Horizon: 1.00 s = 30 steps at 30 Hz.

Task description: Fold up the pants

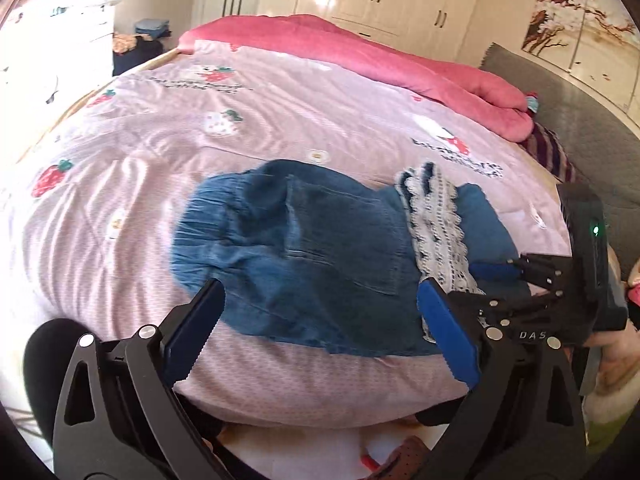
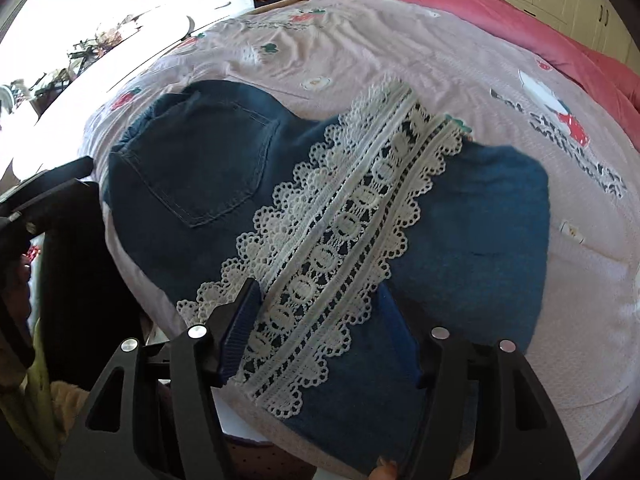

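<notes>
- The dark blue denim pants [image 1: 304, 256], trimmed with a white crocheted lace band [image 2: 340, 240], are seen lying folded over themselves at the centre of both views, on a pale pink strawberry-print bedspread [image 1: 160, 152] close to its lower edge.
- The left gripper [image 1: 320, 324] is shown spread wide above the denim, lower centre of its frame, with nothing pinched between the blue pads.
- The right gripper [image 2: 320, 336] is also held apart, at the bottom of its frame; the lace and denim lie between the fingers, though no pad is seen pressing on them.
- A risk is judged in the lace: its open loops could be snagged on a serrated pad and the top layer dragged askew.
- The fold could also be undone if only one layer is pinched, or the bundle slid off the nearby bed edge.
- The right finger's pad is largely hidden behind cloth at lower right, so contact there cannot be told.
- How many layers lie beneath the lace cannot be made out, and the legs' ends are concealed.
- A rumpled rose-pink quilt [image 1: 400, 60] is visible at the upper right of the left view; the window area at upper left is blown out.
</notes>
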### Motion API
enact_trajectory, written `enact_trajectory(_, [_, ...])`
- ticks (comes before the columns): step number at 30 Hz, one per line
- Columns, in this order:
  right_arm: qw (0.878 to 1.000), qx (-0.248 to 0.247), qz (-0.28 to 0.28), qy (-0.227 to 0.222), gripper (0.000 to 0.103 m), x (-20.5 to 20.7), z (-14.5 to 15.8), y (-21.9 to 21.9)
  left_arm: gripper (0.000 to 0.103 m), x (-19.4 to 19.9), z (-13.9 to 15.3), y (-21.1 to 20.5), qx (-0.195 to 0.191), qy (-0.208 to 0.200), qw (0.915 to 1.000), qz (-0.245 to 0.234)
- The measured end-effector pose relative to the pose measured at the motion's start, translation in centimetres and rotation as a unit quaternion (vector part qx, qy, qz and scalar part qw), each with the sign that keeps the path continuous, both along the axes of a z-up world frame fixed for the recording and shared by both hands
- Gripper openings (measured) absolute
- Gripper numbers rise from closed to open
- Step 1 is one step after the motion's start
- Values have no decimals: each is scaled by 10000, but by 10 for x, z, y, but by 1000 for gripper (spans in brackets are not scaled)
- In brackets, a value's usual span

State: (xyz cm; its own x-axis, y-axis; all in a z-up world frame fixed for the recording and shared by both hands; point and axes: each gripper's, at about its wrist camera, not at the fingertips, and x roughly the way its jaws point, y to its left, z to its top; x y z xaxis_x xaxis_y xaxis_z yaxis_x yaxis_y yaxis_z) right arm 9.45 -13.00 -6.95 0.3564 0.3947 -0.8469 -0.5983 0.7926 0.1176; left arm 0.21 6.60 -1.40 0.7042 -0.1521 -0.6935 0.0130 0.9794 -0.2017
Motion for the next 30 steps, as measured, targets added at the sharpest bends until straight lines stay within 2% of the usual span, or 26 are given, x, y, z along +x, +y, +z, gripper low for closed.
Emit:
enact_trajectory(5, [9999,-19,-87,-126,64,-5,-2,2,93,-3,1,9,-6,35,9999,158])
enact_trajectory(9, [9998,146,-118,-120,64,-8,13,-1,93,-6,-2,18,-38,93,9997,238])
enact_trajectory(13, [9989,355,-109,-303,73,-16,35,-1,93,-9,-8,24,-44,207,9993,308])
enact_trajectory(17, [9979,518,-16,-401,74,-19,53,6,93,-13,-8,29,11,241,9989,402])
enact_trajectory(19, [9974,579,51,-424,78,-18,60,10,93,-16,-6,31,32,216,9988,448])
enact_trajectory(25, [9961,656,308,-507,89,-12,80,33,93,-23,1,38,65,166,9982,565])
enact_trajectory(30, [9951,570,619,-520,91,0,89,62,93,-25,1,45,38,181,9977,652])
